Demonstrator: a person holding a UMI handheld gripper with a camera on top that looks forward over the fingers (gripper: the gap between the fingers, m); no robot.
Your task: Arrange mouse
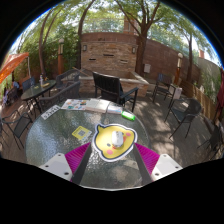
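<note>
Your gripper (112, 160) is above a round glass table (55, 135) on an outdoor patio, and it looks down and forward over the tabletop. The two fingers stand wide apart; each one shows its magenta pad (76, 155) on the inner face, one at the left side and one at the right side. Nothing is pressed between them.

The mouse (113, 139) lies on the glass, in the gap between the two fingers and a little ahead of their tips. It is a pale yellow, rounded body with a darker mark in its middle. There is free space at both sides of it, so the pads do not touch it; it rests on the table by itself.

Just to the left of the mouse you see a small yellow square, like a sticky note (81, 131), flat on the glass. Beyond the mouse, near the far edge of the table, a small green object (128, 116) lies; what it is, I cannot tell. Some flat papers (84, 106) lie also at the far side of the tabletop.

Behind the table a dark metal chair (114, 88) stands, and more chairs (183, 112) are at the right. Farther back there is a brick wall (110, 48), with trees (140, 15) over it.
</note>
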